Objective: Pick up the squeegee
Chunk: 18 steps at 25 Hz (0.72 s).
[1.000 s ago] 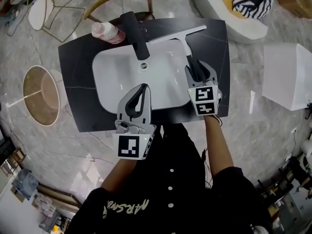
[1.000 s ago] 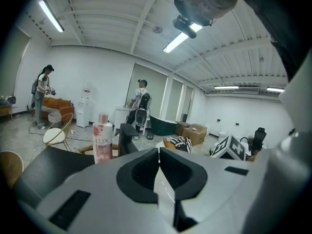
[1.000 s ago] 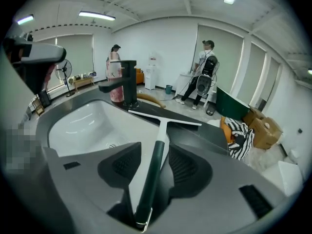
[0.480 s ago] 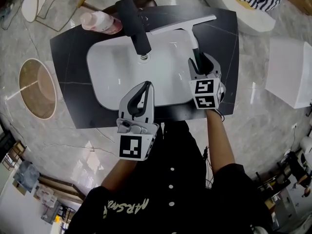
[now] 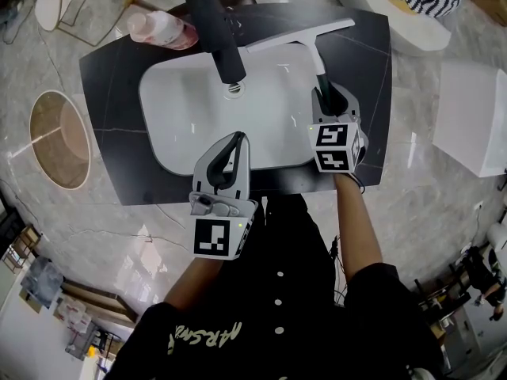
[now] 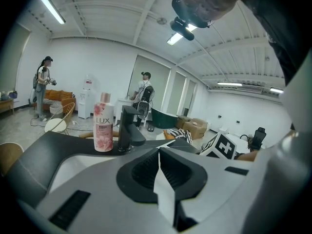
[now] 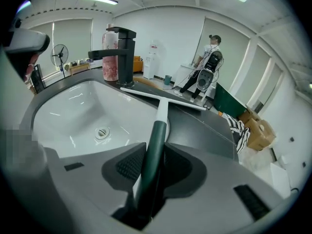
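- The squeegee (image 5: 301, 36) lies on the dark counter (image 5: 111, 93). Its blade runs across the back right corner of the white sink (image 5: 182, 125), and its handle runs toward me along the sink's right rim.
- My right gripper (image 5: 328, 95) is tipped down over the dark green end of that handle. Its fingers (image 7: 130, 164) are closing with the handle between them, and both pads look to be against it.
- The black faucet (image 5: 218, 34) stands just beside the blade's left end, its spout reaching out over the sink's drain (image 5: 232, 88).
- A pink bottle (image 5: 162, 30) stands left of the faucet at the counter's back edge, apart from the squeegee.
- My left gripper (image 5: 236, 139) is over the sink's front rim, well clear of the squeegee, with its fingers (image 6: 146, 172) together on nothing.
- On the floor, a round table (image 5: 55, 141) stands left of the counter and a white box (image 5: 475, 117) to its right, both apart from it.
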Tool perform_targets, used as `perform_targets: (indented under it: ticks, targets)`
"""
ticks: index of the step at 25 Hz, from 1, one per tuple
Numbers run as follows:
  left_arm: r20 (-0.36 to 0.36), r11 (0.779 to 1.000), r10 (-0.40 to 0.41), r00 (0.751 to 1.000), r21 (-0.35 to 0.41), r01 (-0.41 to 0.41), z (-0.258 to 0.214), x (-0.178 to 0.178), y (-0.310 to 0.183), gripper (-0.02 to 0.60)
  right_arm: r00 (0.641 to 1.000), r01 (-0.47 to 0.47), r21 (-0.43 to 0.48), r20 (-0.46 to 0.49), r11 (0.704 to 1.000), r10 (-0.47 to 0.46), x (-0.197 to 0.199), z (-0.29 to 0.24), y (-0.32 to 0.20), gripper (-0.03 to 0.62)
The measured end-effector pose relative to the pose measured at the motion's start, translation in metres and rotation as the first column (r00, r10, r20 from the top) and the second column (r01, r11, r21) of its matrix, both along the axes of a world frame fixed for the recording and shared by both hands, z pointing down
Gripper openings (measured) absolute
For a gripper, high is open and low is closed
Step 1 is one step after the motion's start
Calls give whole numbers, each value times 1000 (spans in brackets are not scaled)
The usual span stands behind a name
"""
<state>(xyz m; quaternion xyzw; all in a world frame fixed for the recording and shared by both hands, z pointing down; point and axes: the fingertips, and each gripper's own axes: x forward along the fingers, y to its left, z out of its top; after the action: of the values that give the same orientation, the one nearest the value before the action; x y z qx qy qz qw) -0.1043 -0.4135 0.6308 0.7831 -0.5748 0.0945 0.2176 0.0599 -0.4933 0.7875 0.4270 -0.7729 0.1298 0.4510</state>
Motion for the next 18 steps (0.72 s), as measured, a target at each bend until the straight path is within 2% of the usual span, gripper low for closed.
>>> perform_targets:
  ticks: [5, 12, 18]
  targets:
    - [4, 1000, -1, 1000, -3, 1, -1, 1, 5, 18, 999, -42, 34, 36, 999, 41, 5, -10, -6, 89]
    - [22, 997, -2, 1000, 71, 0, -29, 3, 3, 18, 1000, -15, 73, 19, 997, 14, 7, -36, -4, 87]
    - [24, 992, -10, 1000, 123, 7, -66, 4, -1, 18, 999, -41, 139, 28, 989, 37, 18, -88, -9, 87]
